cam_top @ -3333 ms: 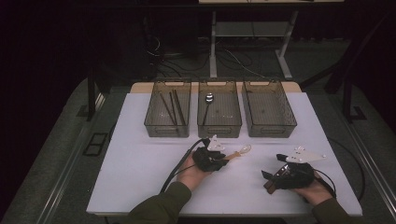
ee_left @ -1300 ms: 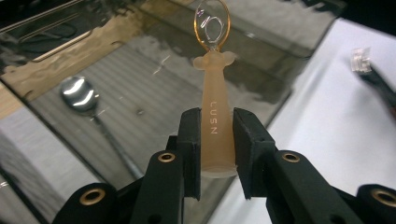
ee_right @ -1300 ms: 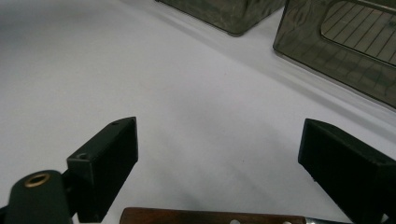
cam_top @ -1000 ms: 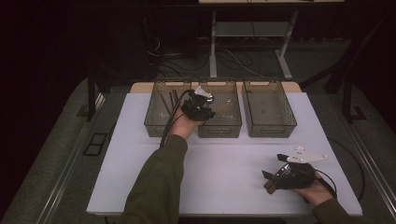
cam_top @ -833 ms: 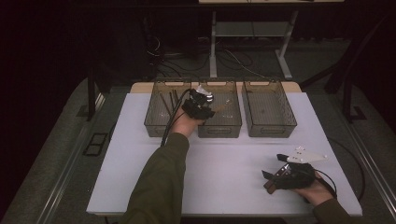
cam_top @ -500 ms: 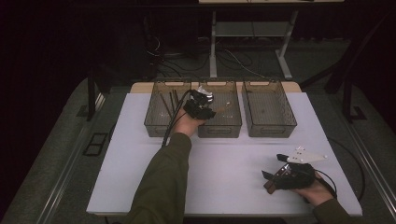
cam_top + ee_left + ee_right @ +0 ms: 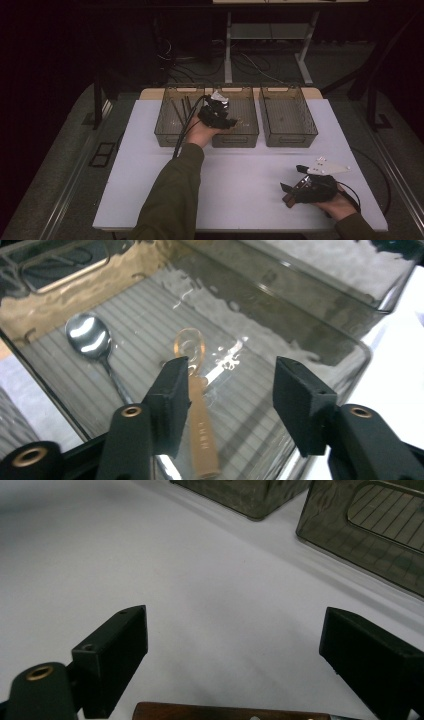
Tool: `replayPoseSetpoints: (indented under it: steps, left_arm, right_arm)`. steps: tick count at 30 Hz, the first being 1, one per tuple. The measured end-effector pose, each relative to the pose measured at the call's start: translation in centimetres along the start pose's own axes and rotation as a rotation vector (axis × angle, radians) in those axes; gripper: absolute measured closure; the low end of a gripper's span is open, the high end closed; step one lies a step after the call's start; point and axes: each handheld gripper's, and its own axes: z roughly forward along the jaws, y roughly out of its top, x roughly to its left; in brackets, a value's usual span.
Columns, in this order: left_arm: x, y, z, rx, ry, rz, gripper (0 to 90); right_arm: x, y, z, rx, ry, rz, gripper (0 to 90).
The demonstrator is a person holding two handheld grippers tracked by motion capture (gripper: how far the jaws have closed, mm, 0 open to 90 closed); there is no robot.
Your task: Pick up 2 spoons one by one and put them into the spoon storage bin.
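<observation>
The golden spoon (image 7: 196, 405) lies in the middle bin (image 7: 248, 131), one of three clear bins near the far edge of the table (image 7: 240, 175). Its handle comes toward the camera and its thin, see-through bowl points at the far wall of the bin. A shiny metal spoon (image 7: 92, 342) lies just beside it, closer to one side wall.

The left gripper (image 7: 230, 390) hangs over the bin. Its jaws have just been opening, and they now stand apart with a clear gap. The golden spoon is not between them any more. It sits right by one jaw, maybe touching it; I cannot tell for sure.

That is the first thing that could go wrong. If the hand lifts away at a slant, that jaw could catch the spoon and drag it, flip it, or knock it into the metal spoon. A straight lift up looks safest.

The gripper is also low, inside the bin walls. A quick pull sideways could bump the rim and push the whole bin across the table.

The right gripper (image 7: 303, 187) rests near the front right corner of the table. Its jaws are wide apart with nothing between them. A brown wooden handle (image 7: 230, 712) lies just under it. If this hand closes or slides without looking, it could shove that handle toward the front edge.
</observation>
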Motion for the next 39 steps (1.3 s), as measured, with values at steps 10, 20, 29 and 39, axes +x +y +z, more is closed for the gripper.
replayPoseSetpoints:
  steps: [10, 20, 29, 39]
  left_arm:
    - [-1.0, -1.0, -2.9, -0.052, -0.048, 0.040, 36.2]
    - [-2.2, -3.4, -5.7, -0.094, -0.077, 0.057, 30.2]
    - [-2.8, -6.6, -7.5, -0.100, -0.078, 0.064, 25.4]
    - [-3.3, -9.6, -9.0, -0.124, -0.075, 0.050, 17.8]
  right_arm:
    - [-0.1, -0.1, 0.1, 0.005, -0.002, 0.004, 11.7]
    - [-0.1, 0.0, 0.2, 0.012, -0.008, -0.001, 11.7]
    - [-0.1, -0.1, 0.2, 0.019, -0.009, 0.007, 11.7]
    - [-0.2, -0.1, 0.3, 0.019, -0.014, 0.006, 11.7]
